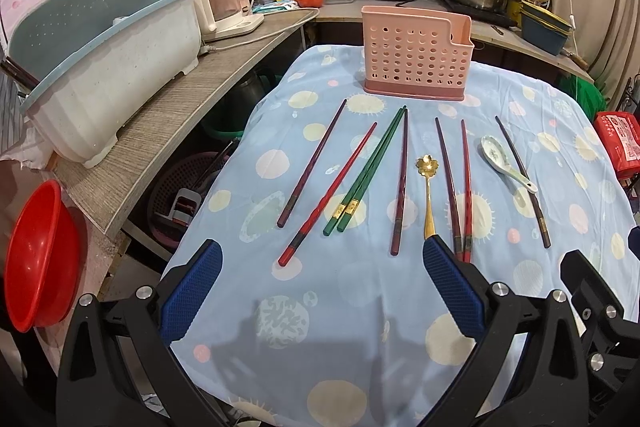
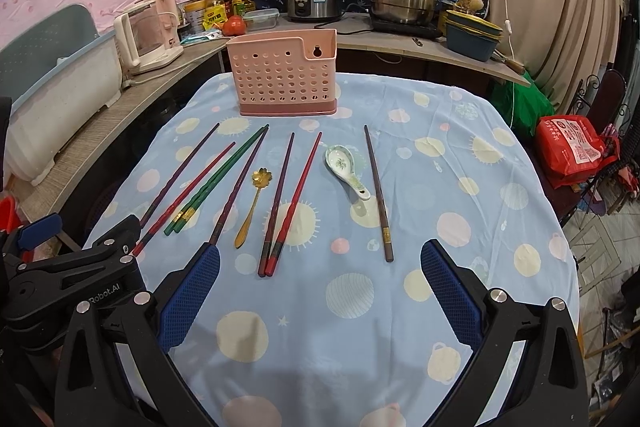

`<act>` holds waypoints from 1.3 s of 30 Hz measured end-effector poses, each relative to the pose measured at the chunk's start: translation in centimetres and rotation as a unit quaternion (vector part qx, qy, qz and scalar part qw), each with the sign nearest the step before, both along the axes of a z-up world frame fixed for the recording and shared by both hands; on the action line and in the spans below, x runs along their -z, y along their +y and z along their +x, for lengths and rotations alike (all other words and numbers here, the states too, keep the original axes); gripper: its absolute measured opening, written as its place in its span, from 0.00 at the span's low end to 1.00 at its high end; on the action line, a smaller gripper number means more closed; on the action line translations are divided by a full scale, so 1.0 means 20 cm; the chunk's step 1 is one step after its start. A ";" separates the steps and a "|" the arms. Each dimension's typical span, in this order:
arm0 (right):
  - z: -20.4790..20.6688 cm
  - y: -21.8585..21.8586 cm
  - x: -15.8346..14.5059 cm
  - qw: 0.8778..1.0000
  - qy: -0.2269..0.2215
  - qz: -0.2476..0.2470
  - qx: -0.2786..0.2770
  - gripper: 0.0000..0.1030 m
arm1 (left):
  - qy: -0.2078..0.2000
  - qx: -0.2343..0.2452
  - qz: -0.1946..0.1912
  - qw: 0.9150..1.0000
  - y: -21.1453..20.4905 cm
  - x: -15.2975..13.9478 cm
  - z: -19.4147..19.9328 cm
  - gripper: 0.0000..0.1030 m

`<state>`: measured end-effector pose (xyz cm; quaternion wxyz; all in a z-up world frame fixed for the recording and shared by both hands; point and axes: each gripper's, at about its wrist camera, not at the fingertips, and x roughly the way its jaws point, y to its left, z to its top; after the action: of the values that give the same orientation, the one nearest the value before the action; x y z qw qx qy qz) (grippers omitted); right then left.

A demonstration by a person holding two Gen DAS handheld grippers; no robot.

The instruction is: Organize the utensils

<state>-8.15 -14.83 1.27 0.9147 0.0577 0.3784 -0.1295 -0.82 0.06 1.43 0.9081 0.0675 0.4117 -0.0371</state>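
Across the blue patterned tablecloth (image 1: 360, 307) lie eight chopsticks: two green (image 1: 366, 173), two red, four dark. Among them rest one gold spoon (image 1: 428, 183) and one ceramic spoon (image 1: 502, 157), with one pink perforated holder (image 1: 416, 55) upright beyond. Left gripper (image 1: 322, 273) and right gripper (image 2: 320, 275) hover with fingers spread wide, holding nothing. Only the left view shows the red basin (image 1: 40, 259).
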 end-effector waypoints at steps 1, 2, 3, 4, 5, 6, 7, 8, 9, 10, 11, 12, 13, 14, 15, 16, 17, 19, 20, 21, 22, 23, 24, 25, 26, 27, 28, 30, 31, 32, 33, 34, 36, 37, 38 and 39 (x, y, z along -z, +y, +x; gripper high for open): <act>0.00 0.00 0.00 1.000 0.000 0.000 0.000 0.94 | 0.000 0.001 0.000 1.000 0.00 0.00 0.00 0.93; 0.00 0.00 0.00 1.000 0.000 0.000 0.000 0.94 | 0.000 0.000 0.000 1.000 0.00 0.00 0.00 0.93; 0.00 0.00 0.00 1.000 0.000 0.000 0.000 0.94 | 0.000 0.000 0.000 1.000 0.00 0.00 0.00 0.93; 0.00 0.00 0.00 1.000 0.000 0.000 0.000 0.94 | 0.000 0.000 0.000 1.000 0.00 0.00 0.00 0.93; 0.00 0.00 0.00 1.000 0.000 0.000 0.000 0.94 | 0.000 0.000 0.000 1.000 0.00 0.00 0.00 0.93; 0.00 0.00 0.00 1.000 0.000 0.000 0.000 0.94 | -0.001 0.000 -0.001 1.000 0.00 0.00 0.01 0.93; 0.00 0.00 0.00 1.000 0.000 0.000 0.000 0.94 | 0.000 0.000 -0.001 1.000 0.00 0.00 0.00 0.93; 0.00 0.00 0.00 1.000 0.000 0.001 0.000 0.94 | -0.001 0.000 0.000 1.000 0.00 0.00 0.00 0.93; 0.00 0.00 0.00 1.000 0.000 0.000 0.000 0.94 | 0.000 0.000 0.000 1.000 0.00 0.00 0.00 0.93; 0.00 0.00 0.00 1.000 0.000 0.000 0.000 0.94 | 0.000 0.000 0.000 1.000 0.00 0.00 0.00 0.93; 0.00 0.00 0.00 1.000 0.000 0.000 0.000 0.94 | -0.001 0.000 0.000 1.000 -0.01 0.00 0.00 0.93; 0.00 0.00 0.00 1.000 0.000 0.000 0.000 0.94 | -0.001 0.000 0.000 1.000 -0.01 0.00 0.00 0.93; 0.00 0.00 0.00 1.000 0.000 0.001 0.000 0.94 | 0.000 0.000 0.000 1.000 -0.01 0.00 0.01 0.93; 0.00 0.00 0.00 1.000 0.000 0.001 0.000 0.94 | -0.001 0.000 0.000 1.000 -0.01 0.00 0.00 0.93; 0.00 0.00 0.00 1.000 0.000 0.001 0.000 0.94 | 0.000 0.000 0.000 1.000 -0.01 0.00 0.00 0.93; 0.00 0.00 0.00 1.000 0.000 0.001 0.000 0.94 | 0.000 0.000 0.000 1.000 -0.01 0.00 0.00 0.93; 0.00 0.00 0.00 1.000 0.000 0.000 0.001 0.94 | 0.000 0.000 0.000 1.000 -0.01 0.00 0.00 0.93; 0.00 0.00 0.00 1.000 0.000 0.001 0.001 0.94 | -0.001 0.000 0.000 1.000 -0.01 0.00 0.00 0.93; 0.00 0.00 0.00 1.000 0.000 0.001 0.001 0.94 | 0.000 0.000 0.000 1.000 -0.01 0.00 0.01 0.93; 0.00 0.00 0.00 1.000 0.000 0.001 0.000 0.94 | 0.000 0.000 0.000 1.000 -0.01 0.00 0.00 0.93; 0.00 0.01 0.00 1.000 0.000 0.001 0.000 0.94 | 0.000 0.000 0.000 1.000 -0.01 0.00 0.00 0.93; 0.00 0.01 0.00 1.000 0.000 0.001 0.000 0.94 | 0.000 0.000 0.000 1.000 -0.01 0.00 0.00 0.93; 0.00 0.01 0.00 1.000 0.000 0.001 -0.001 0.94 | 0.000 0.000 0.000 1.000 -0.01 0.00 0.00 0.93; 0.01 0.01 0.00 1.000 0.000 0.002 -0.001 0.94 | 0.000 0.000 0.001 1.000 -0.01 0.00 0.00 0.93; 0.01 0.02 -0.01 1.000 0.001 0.003 -0.001 0.94 | 0.001 -0.001 0.001 1.000 -0.01 0.00 0.00 0.93; 0.01 0.01 -0.01 1.000 0.001 0.003 -0.001 0.94 | 0.001 0.000 0.001 1.000 -0.02 0.00 0.01 0.93; 0.01 0.01 0.00 1.000 0.002 0.004 -0.001 0.94 | 0.002 0.000 0.001 1.000 -0.02 0.00 0.01 0.93; 0.02 0.01 0.00 1.000 0.003 0.005 0.000 0.94 | 0.003 0.000 0.001 1.000 -0.03 0.00 0.01 0.93; 0.03 0.01 0.00 1.000 0.004 0.006 0.000 0.94 | 0.004 0.000 0.001 1.000 -0.02 0.00 0.02 0.93; 0.03 0.00 0.01 1.000 0.005 0.006 0.001 0.94 | 0.006 0.000 0.001 1.000 -0.02 0.01 0.02 0.93; 0.03 0.00 0.01 1.000 0.006 0.007 0.001 0.94 | 0.007 0.000 0.001 1.000 -0.02 0.01 0.03 0.93; 0.04 0.00 0.01 1.000 0.007 0.007 0.002 0.94 | 0.009 -0.001 0.001 1.000 -0.02 0.02 0.03 0.93; 0.04 -0.02 0.02 1.000 0.008 0.009 0.004 0.94 | 0.013 0.000 -0.001 1.000 -0.02 0.03 0.05 0.93; 0.05 -0.03 0.03 1.000 0.009 0.009 0.005 0.94 | 0.015 0.000 0.000 1.000 -0.03 0.04 0.05 0.93; 0.06 -0.04 0.03 1.000 0.010 0.010 0.007 0.94 | 0.017 0.001 0.001 1.000 -0.03 0.04 0.06 0.93; 0.07 -0.05 0.04 1.000 0.011 0.010 0.008 0.94 | 0.018 0.001 0.002 1.000 -0.03 0.05 0.07 0.93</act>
<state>-6.84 -15.78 0.54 0.9088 0.0686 0.3892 -0.1336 0.48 -0.48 0.52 0.9003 0.0689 0.4280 -0.0385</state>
